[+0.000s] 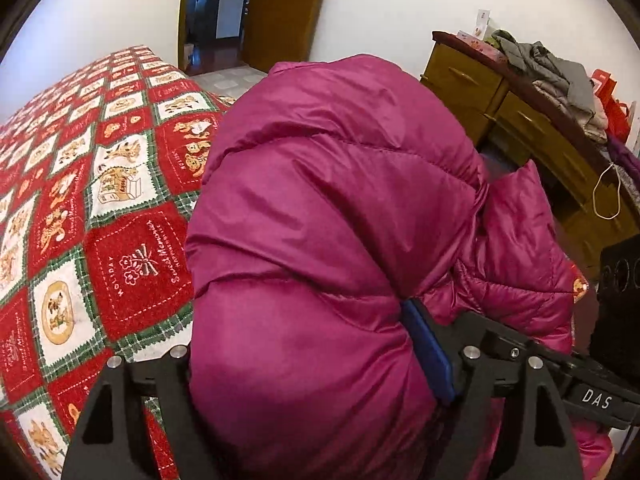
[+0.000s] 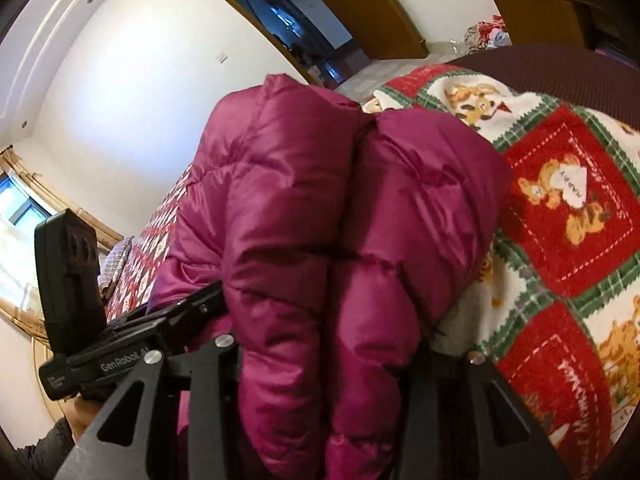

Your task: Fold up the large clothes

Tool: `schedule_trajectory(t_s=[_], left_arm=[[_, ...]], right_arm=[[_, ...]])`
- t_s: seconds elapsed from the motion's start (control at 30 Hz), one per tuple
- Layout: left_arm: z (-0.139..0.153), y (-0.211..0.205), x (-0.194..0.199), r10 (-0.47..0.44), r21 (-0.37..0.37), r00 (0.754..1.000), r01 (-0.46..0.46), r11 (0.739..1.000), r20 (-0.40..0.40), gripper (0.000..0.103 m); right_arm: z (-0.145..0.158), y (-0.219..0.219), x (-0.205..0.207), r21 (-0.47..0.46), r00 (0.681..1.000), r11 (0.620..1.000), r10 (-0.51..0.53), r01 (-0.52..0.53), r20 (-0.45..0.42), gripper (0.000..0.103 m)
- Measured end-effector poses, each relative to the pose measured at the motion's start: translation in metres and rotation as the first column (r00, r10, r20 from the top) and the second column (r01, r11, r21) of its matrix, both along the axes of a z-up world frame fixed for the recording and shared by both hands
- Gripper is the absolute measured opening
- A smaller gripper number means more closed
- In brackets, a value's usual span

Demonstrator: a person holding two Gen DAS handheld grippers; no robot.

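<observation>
the magenta puffer jacket (image 1: 320, 208) is bunched up and held above the bed, over its red, white and green patchwork quilt (image 1: 120, 200); it fills the middle of both wrist views; in the left wrist view the left gripper (image 1: 312, 380) has a thick roll of the jacket between its wide-set jaws, with the blue pad (image 1: 428, 356) of one finger pressed into the fabric, so it is gripping the jacket; in the right wrist view the right gripper (image 2: 332, 360) has two padded folds of the jacket (image 2: 340, 240) squeezed between its black fingers, so it is clamped on the jacket too; the quilt (image 2: 560, 220) lies just beside and under the hanging folds; a wooden dresser (image 1: 500, 96) with piled grey clothes (image 1: 552, 72) stands near the bed; an open wooden door (image 1: 280, 12) is behind.
</observation>
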State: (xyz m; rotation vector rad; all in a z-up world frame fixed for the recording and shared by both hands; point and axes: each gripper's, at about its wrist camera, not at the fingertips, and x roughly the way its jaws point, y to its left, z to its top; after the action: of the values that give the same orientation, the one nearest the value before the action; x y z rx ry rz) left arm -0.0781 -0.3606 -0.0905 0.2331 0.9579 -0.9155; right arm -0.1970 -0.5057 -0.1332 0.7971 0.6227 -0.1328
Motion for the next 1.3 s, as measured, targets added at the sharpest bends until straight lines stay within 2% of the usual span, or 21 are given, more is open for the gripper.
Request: schedule_trajectory(t_s=[0.17, 0.27, 0.33, 0.43, 0.57, 0.67, 0.8, 0.87, 1.03, 1.23, 1.3], left_arm=[[0.001, 0.001, 0.002, 0.029, -0.006, 1.000, -0.029, 1.000, 0.009, 0.080], [0.008, 0.005, 0.005, 0.036, -0.026, 0.999, -0.036, 0.999, -0.016, 0.080], [0.014, 0.010, 0.008, 0.064, -0.045, 0.998, -0.065, 0.997, -0.017, 0.080], [0.023, 0.020, 0.029, 0.131, -0.058, 0.991, -0.132, 0.990, -0.008, 0.080], [0.025, 0.033, 0.062, 0.209, -0.053, 0.978, -0.209, 0.976, -0.009, 0.080], [0.017, 0.041, 0.086, 0.261, -0.048, 0.965, -0.262, 0.964, -0.028, 0.080], [0.002, 0.045, 0.111, 0.305, -0.043, 0.950, -0.308, 0.950, -0.071, 0.080], [-0.009, 0.045, 0.116, 0.309, -0.042, 0.946, -0.314, 0.948, -0.095, 0.081], [-0.013, 0.031, 0.108, 0.281, -0.023, 0.959, -0.282, 0.959, -0.018, 0.087], [-0.014, 0.030, 0.107, 0.244, -0.027, 0.970, -0.244, 0.969, 0.004, 0.090], [-0.014, 0.030, 0.105, 0.238, -0.026, 0.971, -0.237, 0.971, 0.021, 0.090]], right_arm=[[0.001, -0.003, 0.010, -0.002, 1.000, 1.000, -0.004, 0.004, 0.004, 0.042], [0.006, -0.005, 0.013, -0.028, 1.000, 0.999, 0.023, -0.023, 0.004, 0.042], [0.011, -0.002, 0.021, -0.017, 0.998, 0.999, 0.049, -0.049, 0.035, 0.041], [0.021, -0.001, 0.046, -0.012, 0.993, 0.996, 0.094, -0.093, 0.070, 0.041], [0.020, 0.004, 0.088, -0.013, 0.986, 0.989, 0.150, -0.149, 0.075, 0.041], [0.017, 0.006, 0.120, -0.024, 0.981, 0.983, 0.182, -0.181, 0.061, 0.040], [0.003, 0.003, 0.141, -0.030, 0.979, 0.979, 0.203, -0.202, 0.032, 0.040], [-0.005, -0.006, 0.141, -0.018, 0.977, 0.978, 0.210, -0.209, 0.030, 0.040], [-0.012, -0.007, 0.133, 0.006, 0.979, 0.980, 0.198, -0.198, 0.040, 0.040], [-0.005, 0.002, 0.119, -0.067, 0.983, 0.980, 0.186, -0.185, 0.005, 0.044], [-0.005, 0.002, 0.116, -0.064, 0.984, 0.982, 0.179, -0.178, 0.007, 0.045]])
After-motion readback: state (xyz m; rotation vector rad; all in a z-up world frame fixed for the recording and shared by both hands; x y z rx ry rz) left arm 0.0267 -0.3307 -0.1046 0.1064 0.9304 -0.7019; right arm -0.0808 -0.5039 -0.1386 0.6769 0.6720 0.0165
